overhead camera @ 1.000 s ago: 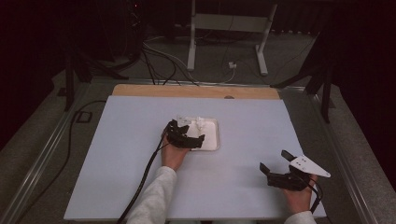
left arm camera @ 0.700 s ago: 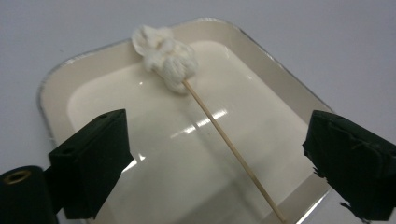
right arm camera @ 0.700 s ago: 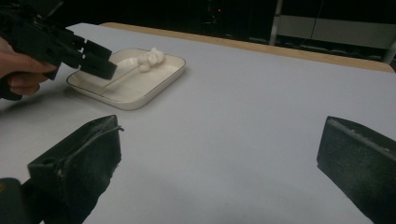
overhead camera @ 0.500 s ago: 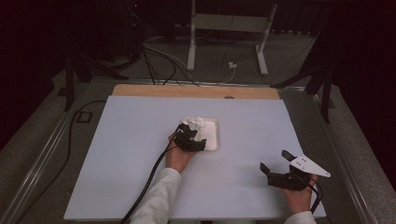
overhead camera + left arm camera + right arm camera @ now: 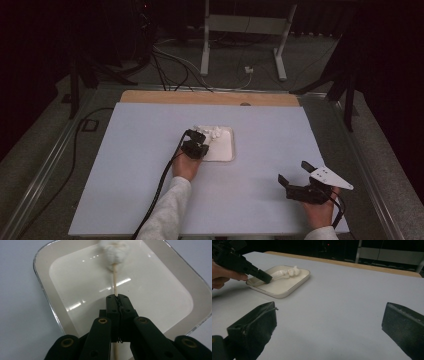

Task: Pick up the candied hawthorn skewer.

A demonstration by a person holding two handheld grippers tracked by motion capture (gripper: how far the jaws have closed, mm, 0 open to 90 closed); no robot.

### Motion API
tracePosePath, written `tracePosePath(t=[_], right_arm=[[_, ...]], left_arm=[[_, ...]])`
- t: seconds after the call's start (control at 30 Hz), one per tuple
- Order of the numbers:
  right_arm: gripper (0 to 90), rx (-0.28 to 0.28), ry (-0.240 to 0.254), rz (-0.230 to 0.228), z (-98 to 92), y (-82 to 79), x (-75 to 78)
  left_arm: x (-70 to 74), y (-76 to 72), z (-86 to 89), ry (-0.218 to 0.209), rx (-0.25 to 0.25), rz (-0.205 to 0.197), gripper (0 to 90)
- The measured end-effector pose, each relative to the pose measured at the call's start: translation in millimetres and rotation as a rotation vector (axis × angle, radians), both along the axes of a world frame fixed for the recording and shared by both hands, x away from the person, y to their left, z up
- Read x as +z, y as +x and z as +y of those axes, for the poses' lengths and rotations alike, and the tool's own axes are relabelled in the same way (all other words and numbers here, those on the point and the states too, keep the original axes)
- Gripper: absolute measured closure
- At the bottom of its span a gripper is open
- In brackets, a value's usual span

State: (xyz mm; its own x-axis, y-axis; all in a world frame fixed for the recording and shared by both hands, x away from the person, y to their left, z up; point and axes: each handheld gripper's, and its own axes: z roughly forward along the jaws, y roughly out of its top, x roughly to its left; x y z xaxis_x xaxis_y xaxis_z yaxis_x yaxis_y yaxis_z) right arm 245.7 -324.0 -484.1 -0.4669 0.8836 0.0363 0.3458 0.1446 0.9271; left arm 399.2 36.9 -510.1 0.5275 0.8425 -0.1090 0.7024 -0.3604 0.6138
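- Overhead, in the high view, a pale counter (image 5: 125, 165) carries a white tray (image 5: 223, 145) near its centre. The left hand-held gripper (image 5: 196, 142) reaches over the tray's 9 o'clock edge, a black cable (image 5: 162, 185) trailing from it toward 6 o'clock. The right hand-held gripper (image 5: 295, 176) sits well apart at about 4 o'clock, jaws spread and holding nothing, a grey three-cornered plate (image 5: 331, 178) on top.
- In the left gripper view, the left hand-held gripper (image 5: 117, 298) has its jaws pressed together on a thin wooden stick (image 5: 114, 281). The stick runs toward 12 o'clock over the glossy tray (image 5: 50, 302) and ends in a white fluffy wad (image 5: 113, 251) by the far rim.
- In the right gripper view, the right hand-held gripper (image 5: 329, 320) stands wide open above the bare counter (image 5: 342, 290). At 10 o'clock lies the tray (image 5: 287, 291), the white fluffy wad (image 5: 292, 271) at its far end, and the left hand-held gripper (image 5: 265, 278) dips its tip into the tray's near side.
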Motion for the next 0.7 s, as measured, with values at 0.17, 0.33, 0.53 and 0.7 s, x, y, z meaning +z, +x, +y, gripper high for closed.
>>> tracePosePath(t=[0.17, 0.33, 0.53, 0.7], right_arm=[[0.0, -0.002, 0.003, 0.001, -0.7, 0.1, -0.2], [0.0, -0.002, 0.002, 0.000, -0.8, -0.2, -0.1], [0.0, -0.001, -0.002, 0.003, 0.1, 0.3, -0.8], [0.0, -0.004, -0.004, 0.003, 0.1, 0.0, -0.6]], left_arm=[[2.5, -1.4, 9.2, -0.064, 0.012, 0.019, 90.0], [11.3, -9.5, 14.4, -0.079, -0.008, 0.016, 90.0], [10.6, -14.0, 18.1, -0.035, -0.037, 0.047, 89.9], [7.2, -14.4, 21.1, 0.000, -0.049, 0.102, 83.9]])
